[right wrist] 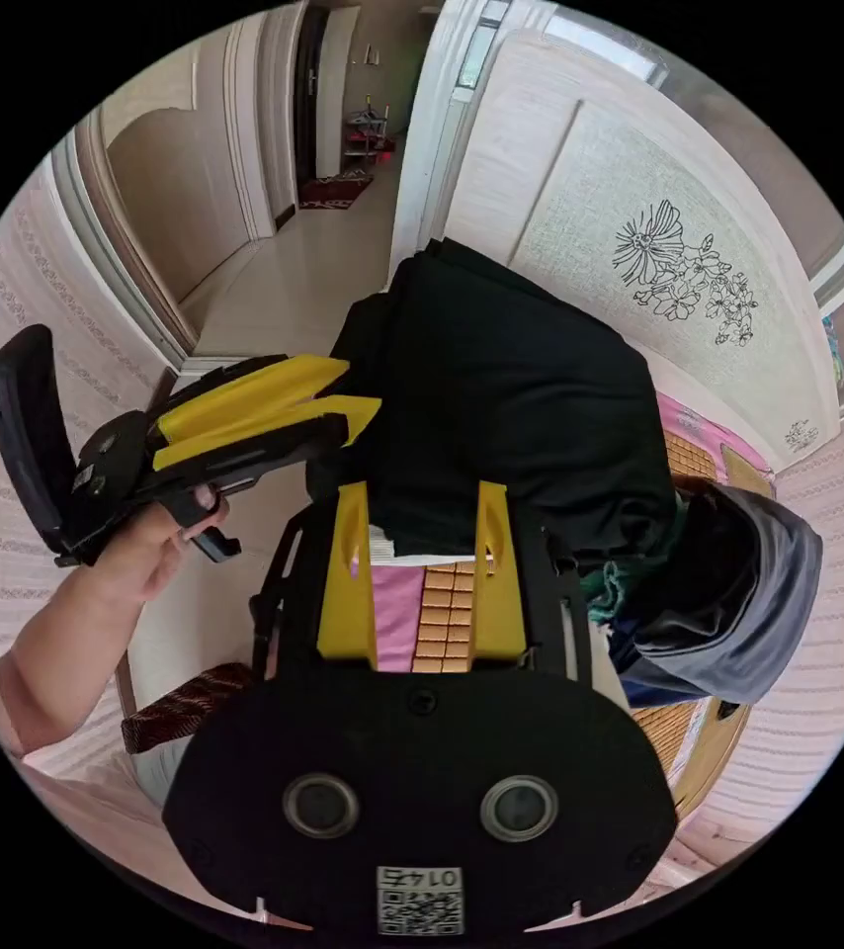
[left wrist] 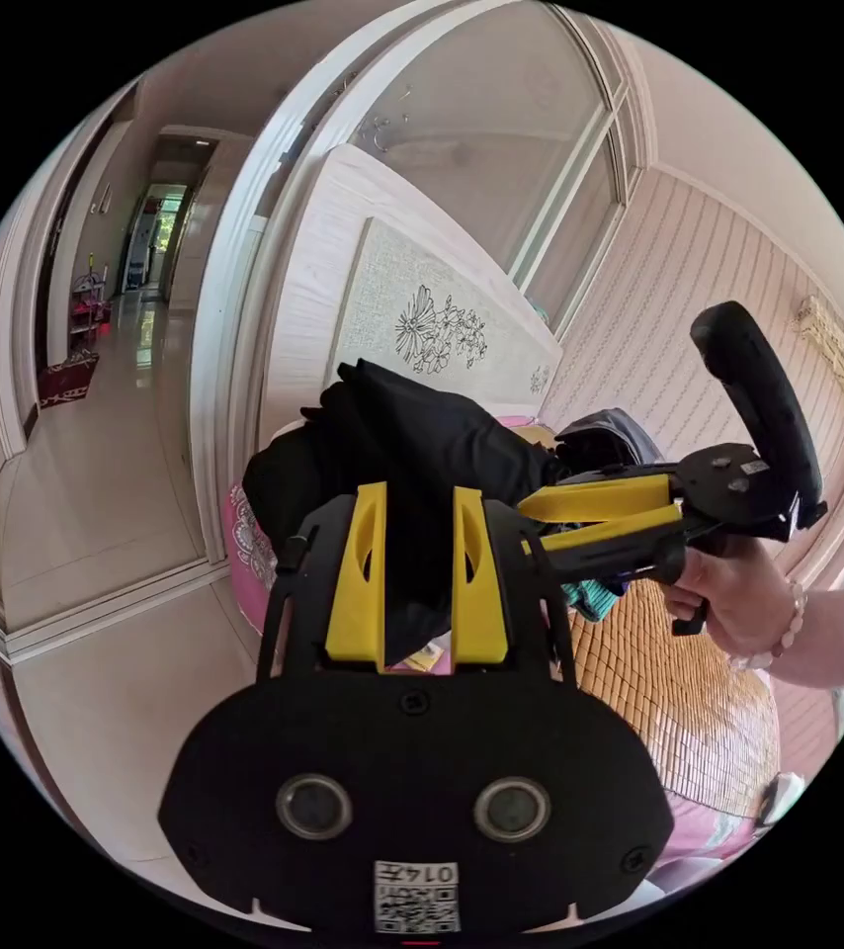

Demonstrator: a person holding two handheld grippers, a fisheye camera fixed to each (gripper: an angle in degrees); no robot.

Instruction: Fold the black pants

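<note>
Pants (left wrist: 412, 445) are bunched up, held above the bed's (left wrist: 679, 692) bamboo-mat edge. Left claw (left wrist: 420, 593) is narrow, black cloth between its jaws. Right claw (right wrist: 422, 583) is parted, its grip unclear. Best find the waistband and shake it flat first.

Left tool (left wrist: 418, 504): black pants (left wrist: 412, 465) bunched between both yellow jaws. Right tool (left wrist: 531, 524), hand-held (left wrist: 728, 593), jaws nearly closed at the cloth.
</note>
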